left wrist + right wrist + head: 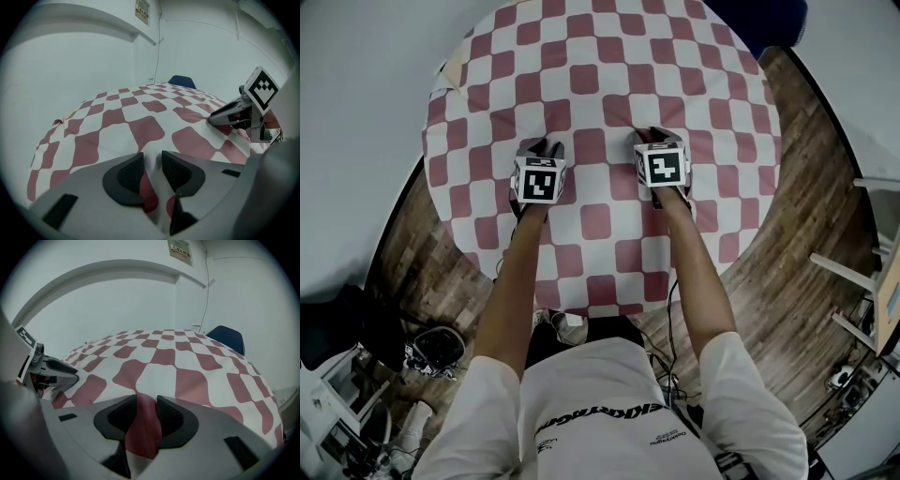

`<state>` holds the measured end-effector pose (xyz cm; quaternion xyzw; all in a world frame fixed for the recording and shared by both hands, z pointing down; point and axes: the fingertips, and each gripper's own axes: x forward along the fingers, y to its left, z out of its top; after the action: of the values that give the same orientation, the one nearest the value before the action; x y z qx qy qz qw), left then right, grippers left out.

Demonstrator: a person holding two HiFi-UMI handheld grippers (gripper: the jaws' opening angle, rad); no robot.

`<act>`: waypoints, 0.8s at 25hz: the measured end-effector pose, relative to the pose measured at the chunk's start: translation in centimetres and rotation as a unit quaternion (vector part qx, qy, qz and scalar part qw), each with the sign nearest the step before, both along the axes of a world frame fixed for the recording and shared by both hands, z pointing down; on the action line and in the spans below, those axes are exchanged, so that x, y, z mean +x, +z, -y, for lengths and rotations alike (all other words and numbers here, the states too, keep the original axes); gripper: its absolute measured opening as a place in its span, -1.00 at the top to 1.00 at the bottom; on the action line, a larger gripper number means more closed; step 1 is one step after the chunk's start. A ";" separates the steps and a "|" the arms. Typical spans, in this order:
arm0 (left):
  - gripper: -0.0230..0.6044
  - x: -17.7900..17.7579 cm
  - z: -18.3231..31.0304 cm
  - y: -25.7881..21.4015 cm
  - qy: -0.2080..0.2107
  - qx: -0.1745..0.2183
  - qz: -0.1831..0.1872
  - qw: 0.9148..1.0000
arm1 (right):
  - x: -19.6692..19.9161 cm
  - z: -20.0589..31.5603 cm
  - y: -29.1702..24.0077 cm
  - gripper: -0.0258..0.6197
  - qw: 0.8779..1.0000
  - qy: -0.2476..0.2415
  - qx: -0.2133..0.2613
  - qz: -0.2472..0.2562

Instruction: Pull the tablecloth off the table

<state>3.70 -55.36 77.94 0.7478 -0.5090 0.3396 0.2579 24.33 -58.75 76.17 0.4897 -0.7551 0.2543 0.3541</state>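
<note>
A red-and-white checked tablecloth (609,84) covers a round table and hangs over its rim. Both grippers rest on the cloth near the table's near side, a short way apart. In the left gripper view, my left gripper (152,164) has a raised fold of the tablecloth (117,126) pinched between its dark pads. In the right gripper view, my right gripper (146,404) is closed on a red fold of the tablecloth (187,366) that fills the gap between its pads. From the head view the left gripper (546,147) and right gripper (661,134) point away from me, their marker cubes on top.
A blue chair (769,19) stands behind the table at the far right. Wooden floor (806,234) rings the table. Cables and gear (431,352) lie on the floor at the near left, and white furniture (872,272) stands at the right. White walls are close behind the table.
</note>
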 end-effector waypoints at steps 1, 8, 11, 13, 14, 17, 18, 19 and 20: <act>0.52 0.0 0.0 0.0 0.003 -0.002 0.001 1.000 | 0.0 -0.1 0.0 0.45 1.000 -0.001 -0.002 -0.002; 0.85 0.5 -0.5 -0.4 0.028 -0.019 0.001 0.999 | -0.2 -1.1 0.0 0.80 0.999 -0.009 -0.023 -0.023; 0.87 0.7 -0.8 -0.6 0.024 -0.019 0.003 1.000 | -0.5 -1.5 0.1 0.82 1.000 -0.002 -0.028 -0.001; 0.88 0.6 -1.0 -0.6 0.014 -0.021 -0.007 1.000 | -0.3 -1.9 0.2 0.82 0.999 0.017 -0.041 0.026; 0.88 0.5 -1.2 -0.5 0.009 -0.023 -0.014 1.000 | -0.2 -2.1 0.2 0.82 0.998 0.027 -0.049 0.039; 0.88 -0.1 -1.8 0.0 0.001 -0.029 -0.031 0.999 | -0.3 -3.0 0.0 0.82 0.996 0.043 -0.058 0.057; 0.88 -0.2 -2.1 -0.3 -0.001 -0.030 -0.039 0.999 | -0.4 -3.4 -0.2 0.82 0.995 0.045 -0.058 0.060; 0.88 -0.3 -2.4 -0.9 -0.002 -0.030 -0.049 0.998 | -0.6 -3.7 -0.4 0.82 0.995 0.047 -0.059 0.067; 0.88 -0.4 -2.6 -1.4 -0.004 -0.030 -0.058 0.998 | -0.6 -4.0 -0.7 0.82 0.994 0.052 -0.060 0.079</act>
<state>3.30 -52.79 76.55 0.7562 -0.4857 0.3097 0.3104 23.72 -54.71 75.46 0.4847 -0.7375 0.3551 0.3084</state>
